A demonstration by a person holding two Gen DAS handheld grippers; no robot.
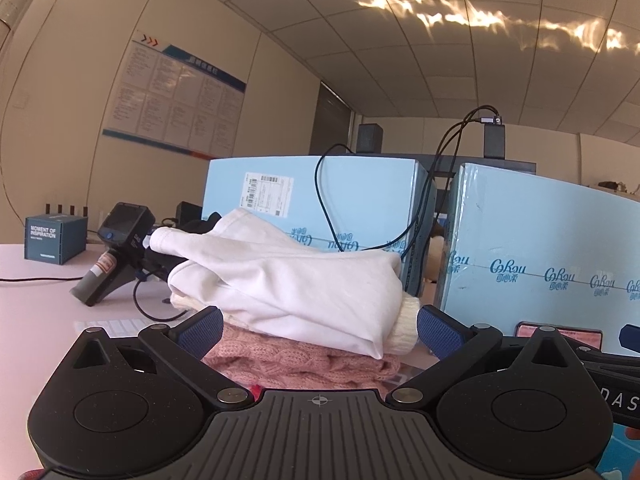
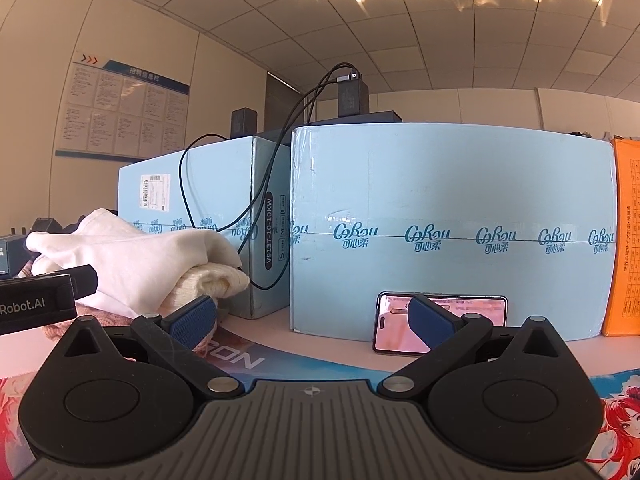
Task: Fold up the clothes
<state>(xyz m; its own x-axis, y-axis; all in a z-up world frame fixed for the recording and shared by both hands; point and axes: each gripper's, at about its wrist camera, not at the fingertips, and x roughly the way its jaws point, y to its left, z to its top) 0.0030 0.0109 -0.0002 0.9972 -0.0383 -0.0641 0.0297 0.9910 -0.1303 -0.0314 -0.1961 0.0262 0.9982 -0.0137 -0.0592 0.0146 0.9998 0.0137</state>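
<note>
A folded white garment (image 1: pixel 288 280) lies on top of a pink knitted sweater (image 1: pixel 304 364) in a pile on the table. A cream ribbed cuff (image 1: pixel 406 326) sticks out at its right. My left gripper (image 1: pixel 318 328) is open, its blue pads either side of the pile's near edge, holding nothing. In the right wrist view the same pile (image 2: pixel 132 260) sits at the left, with a cream knit (image 2: pixel 212 284) under the white cloth. My right gripper (image 2: pixel 312 320) is open and empty, to the right of the pile. The left gripper's body (image 2: pixel 40 300) shows at the left edge.
Two light blue cartons (image 2: pixel 452 216) (image 1: pixel 320 200) stand behind the pile, with black cables (image 2: pixel 248 200) hanging over them. A phone (image 2: pixel 440 322) leans on the nearer carton. An orange box (image 2: pixel 626 240) stands at far right. A handheld scanner (image 1: pixel 116 252) and a small dark box (image 1: pixel 54 240) stand at left.
</note>
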